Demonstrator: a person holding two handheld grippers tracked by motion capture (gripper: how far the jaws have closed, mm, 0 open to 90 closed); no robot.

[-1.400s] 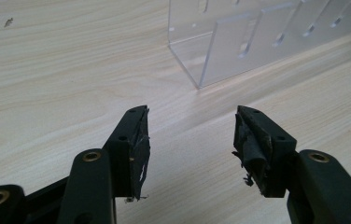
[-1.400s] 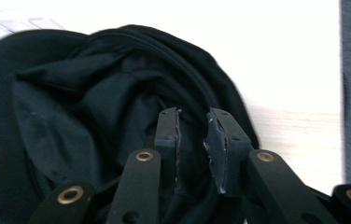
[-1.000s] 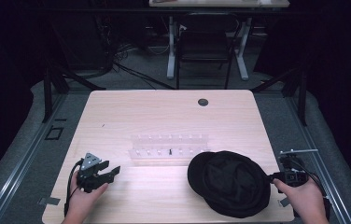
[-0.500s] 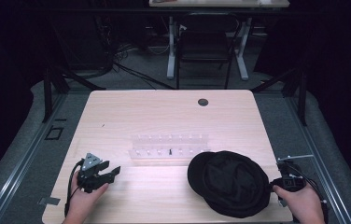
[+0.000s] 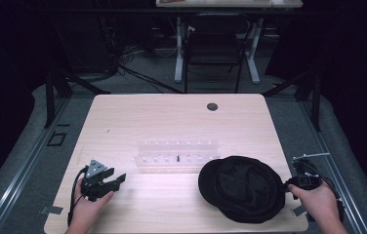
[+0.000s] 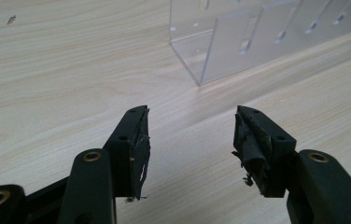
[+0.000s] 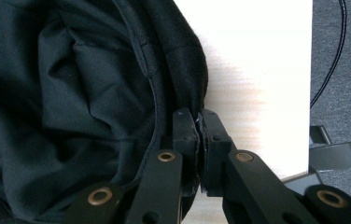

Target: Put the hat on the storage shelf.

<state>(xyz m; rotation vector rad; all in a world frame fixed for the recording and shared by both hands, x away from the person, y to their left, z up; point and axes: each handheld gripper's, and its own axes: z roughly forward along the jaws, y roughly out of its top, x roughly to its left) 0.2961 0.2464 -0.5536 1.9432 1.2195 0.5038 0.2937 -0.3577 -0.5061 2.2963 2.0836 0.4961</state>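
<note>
A: At the near right of the desk (image 5: 123, 122), the right gripper (image 7: 200, 122) has just been closing its jaws, and they now pinch the edge of a black fabric hat (image 5: 242, 187) lying upturned, lining showing.

B: And the left gripper (image 5: 118, 179)?

A: It rests at the near left, jaws apart over bare wood with nothing between them. A clear acrylic rack (image 5: 177, 153) stands mid-desk, just behind the hat and apart from the left gripper.

B: What makes the step go well?

A: Judging by the right gripper view, the bite is narrow, taking in only the hat's rim seam. A deeper hold on the band would likely keep the soft cloth from slipping. Lifting slowly, and bringing the free gripper to the opposite rim, should stop the crown sagging and keep it clear of the rack.
</note>
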